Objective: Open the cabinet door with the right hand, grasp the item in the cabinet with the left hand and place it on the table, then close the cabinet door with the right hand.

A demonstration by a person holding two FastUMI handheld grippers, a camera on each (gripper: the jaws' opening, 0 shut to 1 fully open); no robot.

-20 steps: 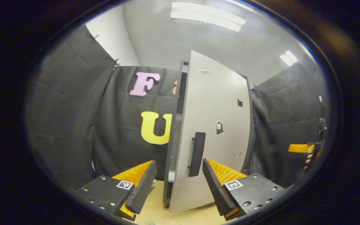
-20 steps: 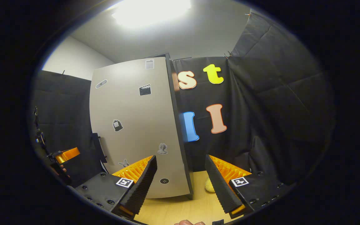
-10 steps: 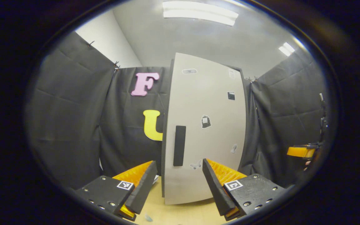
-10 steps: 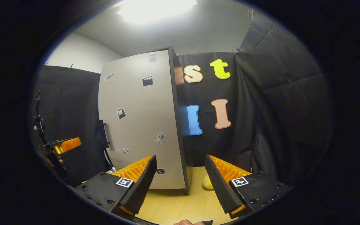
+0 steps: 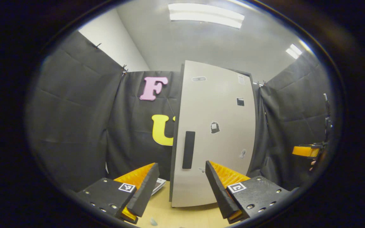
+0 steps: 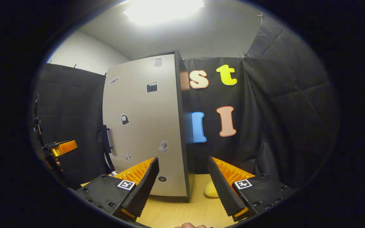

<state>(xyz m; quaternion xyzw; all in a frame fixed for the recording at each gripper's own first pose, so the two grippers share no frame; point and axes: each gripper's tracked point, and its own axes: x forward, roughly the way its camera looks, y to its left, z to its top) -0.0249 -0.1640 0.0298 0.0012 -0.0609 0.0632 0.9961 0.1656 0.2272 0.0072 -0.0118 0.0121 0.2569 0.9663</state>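
Cabinet door [image 5: 215, 133] looks shut, a yellow thing [image 6: 211, 190] lies on the table [image 6: 182, 212], and both grippers [image 5: 181, 186] [image 6: 182, 186] hang spread wide, holding nothing.

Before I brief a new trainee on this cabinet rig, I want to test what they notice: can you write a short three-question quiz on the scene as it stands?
1. True or false: the cabinet door is shut.
2. In the right gripper view, the yellow item on the table lies: A) left of the cabinet, B) right of the cabinet, C) between the jaws of the left gripper.
3. Fill in: both the left gripper and the right gripper have their jaws ____.

Key: 1 true; 2 B; 3 open.
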